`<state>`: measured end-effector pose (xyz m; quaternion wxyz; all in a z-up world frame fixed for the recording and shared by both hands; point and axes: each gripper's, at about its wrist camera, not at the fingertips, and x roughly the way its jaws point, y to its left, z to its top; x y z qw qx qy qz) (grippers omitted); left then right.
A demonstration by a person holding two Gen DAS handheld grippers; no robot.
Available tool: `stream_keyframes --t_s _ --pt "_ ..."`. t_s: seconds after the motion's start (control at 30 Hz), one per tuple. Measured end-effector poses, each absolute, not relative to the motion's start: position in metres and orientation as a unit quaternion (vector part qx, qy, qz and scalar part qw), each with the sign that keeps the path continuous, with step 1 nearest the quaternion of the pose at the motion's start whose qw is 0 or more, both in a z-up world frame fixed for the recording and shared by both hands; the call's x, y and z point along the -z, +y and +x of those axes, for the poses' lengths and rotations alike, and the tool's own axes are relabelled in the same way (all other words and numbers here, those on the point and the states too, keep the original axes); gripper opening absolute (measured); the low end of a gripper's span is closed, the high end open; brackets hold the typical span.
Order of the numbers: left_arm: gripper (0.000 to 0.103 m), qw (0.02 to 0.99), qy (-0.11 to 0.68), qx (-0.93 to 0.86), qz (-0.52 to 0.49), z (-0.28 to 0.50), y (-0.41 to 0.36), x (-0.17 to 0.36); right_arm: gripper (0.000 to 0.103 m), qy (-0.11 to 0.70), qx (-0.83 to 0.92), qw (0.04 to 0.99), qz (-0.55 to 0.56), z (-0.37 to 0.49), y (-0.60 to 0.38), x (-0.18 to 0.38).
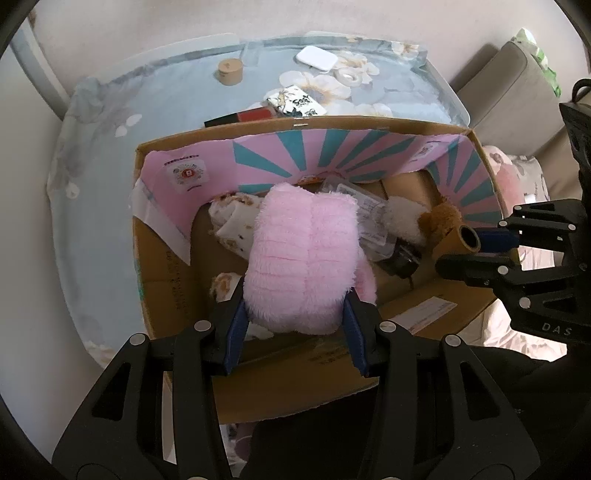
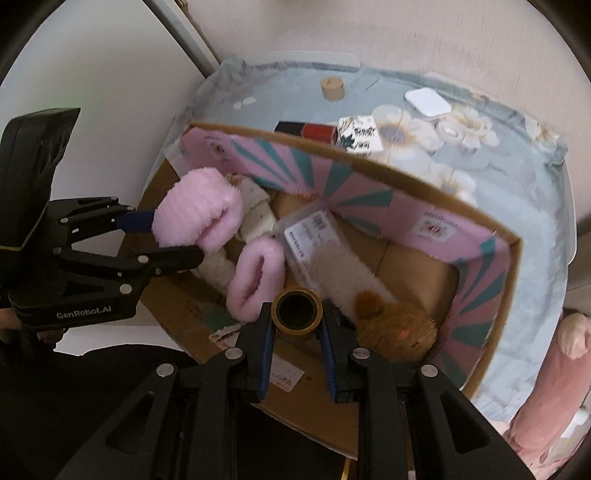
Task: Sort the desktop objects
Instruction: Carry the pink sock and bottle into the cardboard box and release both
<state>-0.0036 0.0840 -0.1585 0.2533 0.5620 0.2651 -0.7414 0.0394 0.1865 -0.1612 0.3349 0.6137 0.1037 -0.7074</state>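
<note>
Here, left tongs (image 1: 295, 314) clamp fluffy (ribbed) pink slipper (image 1: 303, 258).

We see a pale pink wall (image 1: 147, 22) behind the table (image 1: 460, 99), whose top wears a light blue floral cloth (image 1: 155, 96). A beige sofa (image 1: 517, 92) stands off its right edge.

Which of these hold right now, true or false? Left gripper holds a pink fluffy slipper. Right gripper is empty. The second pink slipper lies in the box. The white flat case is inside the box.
1. The left gripper holds a pink fluffy slipper: true.
2. The right gripper is empty: false, it grips a brown tape roll.
3. The second pink slipper lies in the cardboard box: true.
4. The white flat case is inside the box: false, it sits on the floral tablecloth beyond it.
</note>
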Motion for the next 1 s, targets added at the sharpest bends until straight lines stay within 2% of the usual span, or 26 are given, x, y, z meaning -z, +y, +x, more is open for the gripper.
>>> stream_keyframes --t_s 0.4,0.43,0.47,0.5,0.53,0.57,0.6,1.0 --pt "0.045 0.249 0.270 0.735 0.570 -0.005 0.085 0.160 0.022 0.109 0.706 0.340 0.611 0.043 0.184 0.160" --pt "0.050 0.253 0.269 0.733 0.571 -0.005 0.085 0.160 0.022 0.112 0.705 0.341 0.612 0.044 0.183 0.161" --pt "0.058 0.259 0.264 0.731 0.573 -0.005 0.085 0.160 0.027 0.116 0.704 0.342 0.612 0.044 0.181 0.161" --pt "0.088 0.264 0.257 0.729 0.576 -0.006 0.085 0.159 0.034 0.119 0.702 0.343 0.612 0.044 0.180 0.161" --pt "0.102 0.267 0.251 0.730 0.577 -0.007 0.086 0.158 0.057 0.124 0.700 0.346 0.612 0.045 0.179 0.161" --pt "0.102 0.268 0.251 0.735 0.570 -0.006 0.086 0.156 0.075 0.127 0.701 0.346 0.610 0.044 0.179 0.161" --pt "0.103 0.266 0.255 0.737 0.566 -0.005 0.085 0.154 0.077 0.128 0.704 0.349 0.605 0.045 0.178 0.159" --pt "0.103 0.291 0.267 0.733 0.554 -0.001 0.073 0.147 0.077 0.118 0.716 0.354 0.590 0.038 0.184 0.145"
